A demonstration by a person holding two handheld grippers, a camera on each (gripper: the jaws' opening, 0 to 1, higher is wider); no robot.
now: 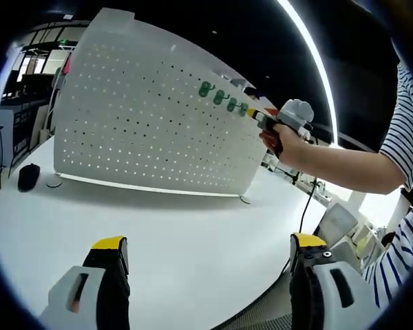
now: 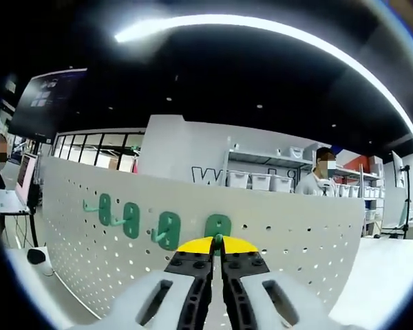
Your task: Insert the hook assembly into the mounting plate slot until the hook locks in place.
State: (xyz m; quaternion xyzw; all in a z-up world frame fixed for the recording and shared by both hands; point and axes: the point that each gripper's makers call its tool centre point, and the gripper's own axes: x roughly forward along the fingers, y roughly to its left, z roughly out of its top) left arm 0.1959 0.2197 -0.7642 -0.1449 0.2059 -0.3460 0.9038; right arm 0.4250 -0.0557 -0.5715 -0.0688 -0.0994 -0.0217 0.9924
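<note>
White tabletop (image 1: 193, 234) bearing upright pegboard (image 1: 151, 130). Right gripper (image 2: 217, 246) closed on fourth green hook (image 2: 218, 228), pressed at top-row slots beside three seated hooks (image 2: 131, 220). Left gripper (image 1: 208, 249) wide open, empty. Risk: tilted entry jamming tabs short of locking.

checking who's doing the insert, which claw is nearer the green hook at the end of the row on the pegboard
Right. The right claw is shut on that green hook at the pegboard. The left claw is open, low over the white table, well back from the board.
</note>
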